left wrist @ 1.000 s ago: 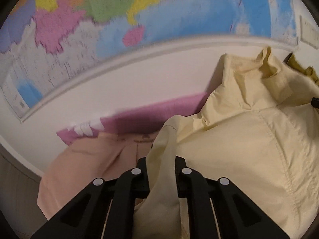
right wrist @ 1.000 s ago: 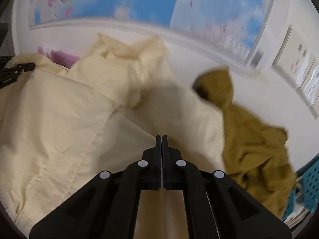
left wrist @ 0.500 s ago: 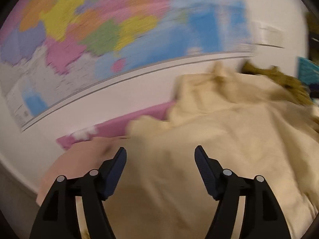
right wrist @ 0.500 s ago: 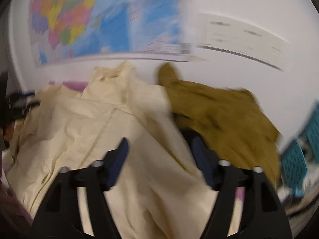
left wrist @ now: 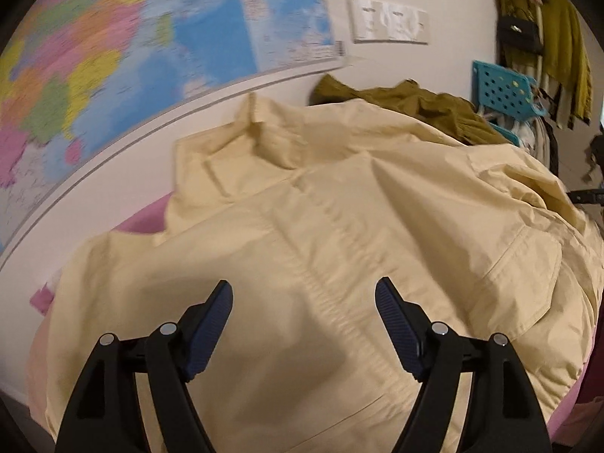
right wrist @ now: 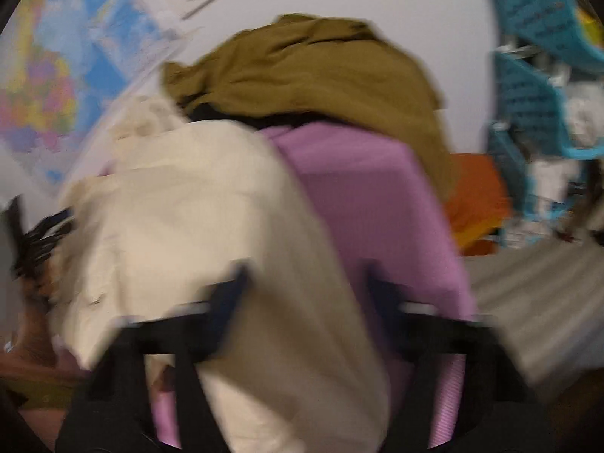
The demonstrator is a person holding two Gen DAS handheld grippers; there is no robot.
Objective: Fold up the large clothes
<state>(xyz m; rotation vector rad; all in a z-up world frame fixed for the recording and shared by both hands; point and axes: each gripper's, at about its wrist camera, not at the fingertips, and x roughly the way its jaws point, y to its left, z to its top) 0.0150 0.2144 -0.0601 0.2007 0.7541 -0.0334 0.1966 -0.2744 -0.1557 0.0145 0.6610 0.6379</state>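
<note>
A large pale yellow jacket (left wrist: 339, 226) lies spread over a pink surface (left wrist: 147, 222), collar toward the wall. My left gripper (left wrist: 302, 294) hovers over the jacket's lower middle. Its jaws are wide apart and still opening, and its pads touch no cloth. In the blurred right wrist view the jacket (right wrist: 188, 226) looks cream, and its right edge runs down across the pink surface (right wrist: 370, 196). My right gripper (right wrist: 305, 294) is over that edge. Its jaws are apart and closing, with cloth between them, and I see no pad pressing on it.
A crumpled olive garment (left wrist: 415, 102) lies behind the jacket near the wall, also the olive garment (right wrist: 321, 75) in the right view. A teal perforated rack (right wrist: 528, 94) and something orange (right wrist: 479, 196) stand to the right. A coloured map (left wrist: 113, 56) covers the wall.
Both grippers were shut on the yellow cloth a second ago and have let go and opened. Both views have swung right, and the right gripper now sits over the jacket's right edge.
</note>
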